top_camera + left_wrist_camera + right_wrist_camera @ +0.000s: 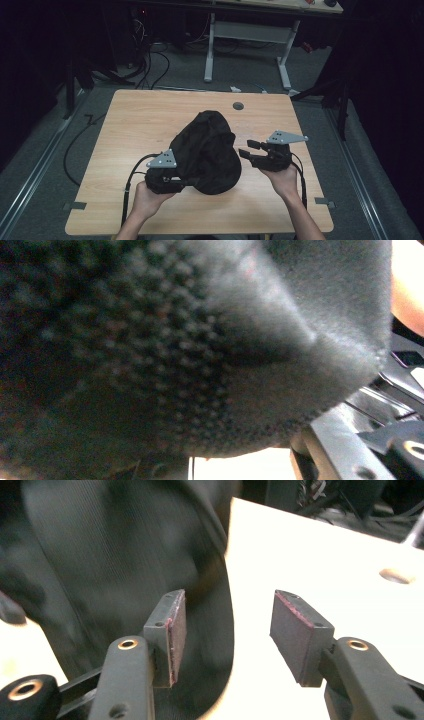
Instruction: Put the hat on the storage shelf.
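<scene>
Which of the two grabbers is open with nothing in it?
The right gripper: its jaws stand apart, beside the black bag. The left gripper is buried in that bag.

I find no legible text, label, brand, number or sign in any view. The black fabric bag (pixel 210 152) ahead of my jaws bears no readable marking, the wooden table (pixel 135 125) carries none, and the grey plates on my grippers show only screw holes.
</scene>
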